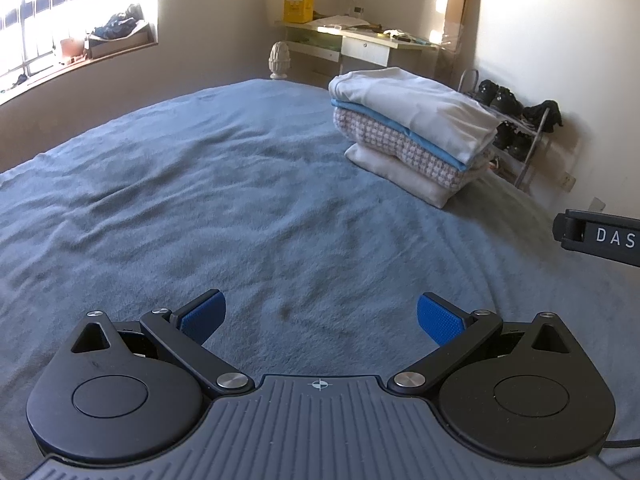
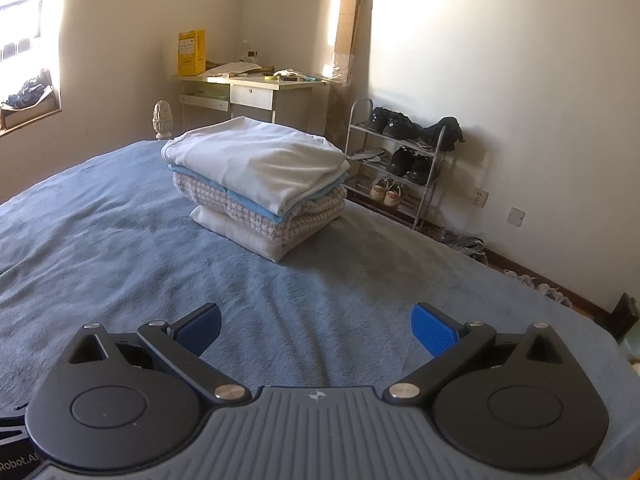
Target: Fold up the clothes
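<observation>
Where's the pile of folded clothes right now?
The pile of folded clothes sits on the blue bed, ahead of both open grippers, toward the bed's far right near the shoe rack.

Blue bedspread (image 2: 120,240), cluttered desk (image 2: 256,88), shoe rack (image 2: 400,160), yellow box (image 2: 191,53)

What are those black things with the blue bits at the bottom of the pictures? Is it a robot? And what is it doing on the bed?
It is not a whole robot. A person holds one two-finger gripper in each hand, and each has a camera looking forward along its fingers. One picture comes from the left gripper, the other from the right gripper. The blue ribbed pads are the fingertips that pinch things. Both grippers are open wide and hold nothing. Below them lies a grey-blue fuzzy blanket on a bed. On it sits a neat stack of folded clothes: a white piece on top, a thin blue one, a checked one, and a cream one underneath. No unfolded clothes show on the bed.
</observation>
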